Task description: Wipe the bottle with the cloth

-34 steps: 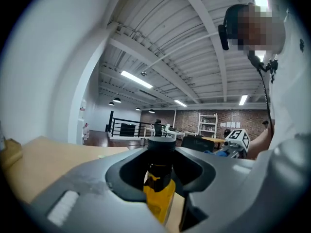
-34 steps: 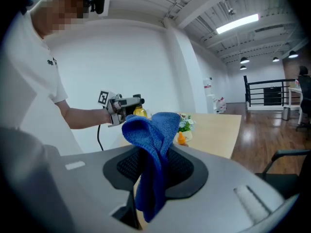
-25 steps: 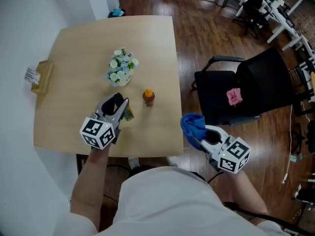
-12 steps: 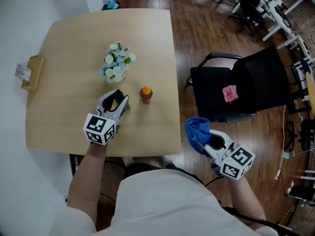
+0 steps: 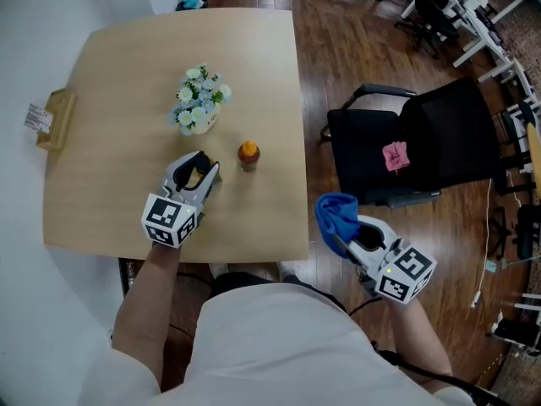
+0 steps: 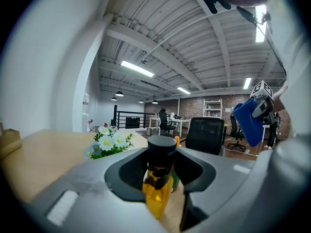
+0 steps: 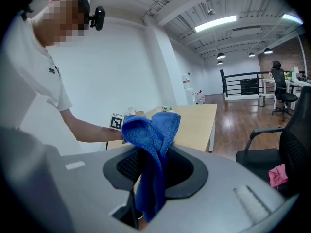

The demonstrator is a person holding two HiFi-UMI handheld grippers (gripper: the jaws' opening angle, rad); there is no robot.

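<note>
The left gripper (image 5: 209, 172) lies low over the near part of the bench (image 5: 110, 117), pointing away from the person. Its fingers stand narrow with a small yellow bottle (image 6: 158, 188) between them. The bottle's black cap fills the gap, and the yellow body hangs below, a little tilted. The fingers have just been opening slightly, with the bottle between them (the cap looks to touch both sides). Whether the bottle's base rests on the bench cannot be told.

A second bottle with an orange cap (image 5: 248, 155) stands upright on the bench just beyond and to the right of the left gripper, apart from it. Farther back, a small bunch of white and blue flowers (image 5: 198, 108) sits near the bench's middle. A cardboard piece (image 5: 52, 118) with a tag lies at the bench's left edge.

The right gripper (image 5: 340, 237) is held off the bench, over the wooden floor beside the near right corner. Its fingers are closed on a blue cloth (image 5: 336, 214), which bunches up above them and hangs down between them.

A black chair (image 5: 423, 150) stands to the right of the bench with a pink item (image 5: 395, 156) on it.
</note>
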